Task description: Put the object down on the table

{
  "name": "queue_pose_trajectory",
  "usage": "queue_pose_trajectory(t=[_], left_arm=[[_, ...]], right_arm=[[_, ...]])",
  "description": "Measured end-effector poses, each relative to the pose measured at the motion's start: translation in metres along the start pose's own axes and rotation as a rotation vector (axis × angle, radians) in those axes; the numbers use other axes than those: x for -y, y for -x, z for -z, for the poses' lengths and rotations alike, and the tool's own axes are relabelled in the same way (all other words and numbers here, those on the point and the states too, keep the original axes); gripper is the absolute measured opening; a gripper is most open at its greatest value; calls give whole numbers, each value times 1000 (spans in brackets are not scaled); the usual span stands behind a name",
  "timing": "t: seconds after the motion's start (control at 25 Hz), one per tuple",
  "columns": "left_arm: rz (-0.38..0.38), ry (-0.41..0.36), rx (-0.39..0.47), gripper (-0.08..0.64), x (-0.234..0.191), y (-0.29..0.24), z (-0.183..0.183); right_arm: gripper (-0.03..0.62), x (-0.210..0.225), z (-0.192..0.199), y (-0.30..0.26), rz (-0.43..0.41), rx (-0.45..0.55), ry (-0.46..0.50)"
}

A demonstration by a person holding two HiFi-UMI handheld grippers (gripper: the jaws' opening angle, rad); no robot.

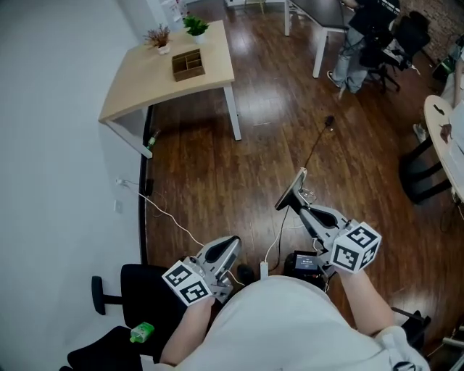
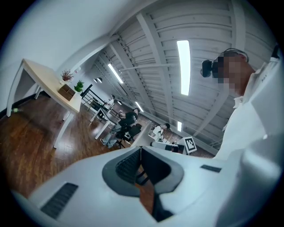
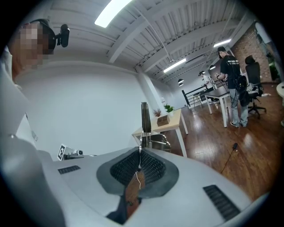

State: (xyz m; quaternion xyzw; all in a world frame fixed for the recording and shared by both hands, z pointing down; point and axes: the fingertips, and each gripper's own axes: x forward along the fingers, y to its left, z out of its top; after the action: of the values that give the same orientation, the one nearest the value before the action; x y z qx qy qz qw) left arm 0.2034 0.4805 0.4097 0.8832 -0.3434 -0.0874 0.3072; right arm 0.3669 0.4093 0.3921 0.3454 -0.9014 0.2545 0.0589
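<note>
White-clad person with two grey-white handheld grippers
White shirt (image 1: 290, 326); left gripper (image 1: 230, 245) and right gripper (image 1: 303, 205) have smooth pale shells, dark ribbed pads (image 3: 153, 167), and black-and-white square-marker cubes (image 1: 190, 282).

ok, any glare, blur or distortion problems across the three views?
Head view: sheen streaks on the wooden floor, otherwise sharp. Left gripper view: heavy fisheye with black corners, ceiling light strip blown out, near fingers soft. Right gripper view: same fisheye, ceiling lamp clipped white, held dark tool fairly sharp.
</note>
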Motion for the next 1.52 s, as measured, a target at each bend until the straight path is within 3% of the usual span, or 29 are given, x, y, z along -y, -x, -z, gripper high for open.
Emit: queue_pose_trajectory(t=[0.56,0.96,1.24,1.52], left_arm=[[-6,5,7,2,-25,37,-12],[-1,9,-32,2,-53,89,-17],[0,20,-48,2,-57,96,-19],[-54,32,-2,2,-77,110,-25]], right_arm=[[12,-26,8,-27,17,-35,10],[12,-59,19,-60,55,-15,6],[12,-60,22,-63,75,-12,-15],[12,-62,14,-94,30,-24,13]])
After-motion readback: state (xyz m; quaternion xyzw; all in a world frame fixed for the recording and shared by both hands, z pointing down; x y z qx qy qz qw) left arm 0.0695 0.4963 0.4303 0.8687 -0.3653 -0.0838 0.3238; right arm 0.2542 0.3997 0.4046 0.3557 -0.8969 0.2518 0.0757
